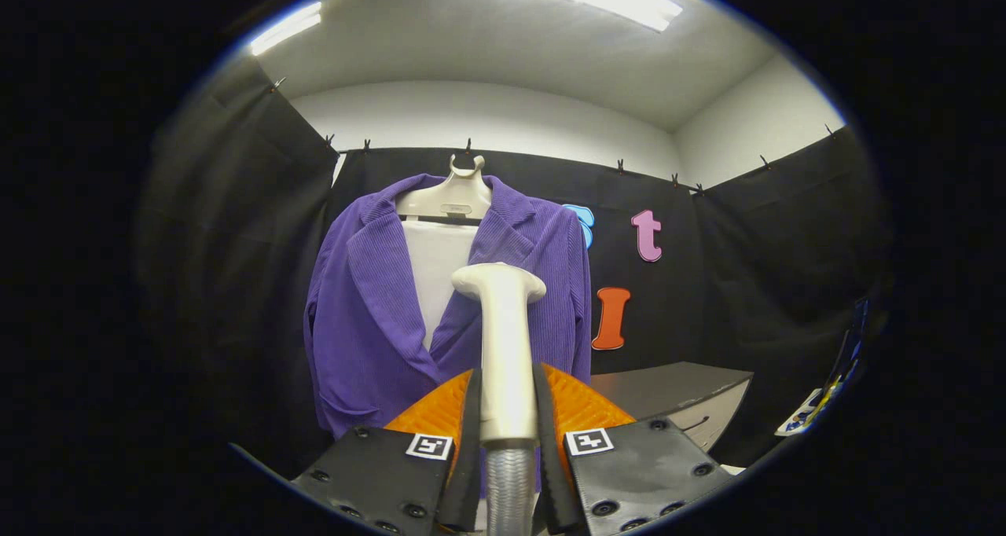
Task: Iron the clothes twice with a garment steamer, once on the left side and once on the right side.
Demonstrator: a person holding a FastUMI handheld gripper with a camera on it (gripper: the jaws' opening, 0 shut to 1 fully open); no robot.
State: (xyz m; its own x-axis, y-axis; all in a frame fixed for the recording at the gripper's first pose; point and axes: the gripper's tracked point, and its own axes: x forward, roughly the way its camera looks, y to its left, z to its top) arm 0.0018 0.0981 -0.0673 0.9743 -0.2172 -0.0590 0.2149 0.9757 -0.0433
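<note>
A purple corduroy jacket hangs on a pale hanger against the booth's back wall, open at the front over a white panel. My gripper is shut on the handle of a cream garment steamer, both fingers pressing its sides. The steamer stands upright between the fingers, its head level with the jacket's chest and apart from the cloth. A ribbed grey hose leaves the handle's lower end between the fingers.
A dark table with a pale side stands to the right of the jacket, beyond the right finger. Black cloth walls close in on the left and right. A colourful object sits at the far right.
</note>
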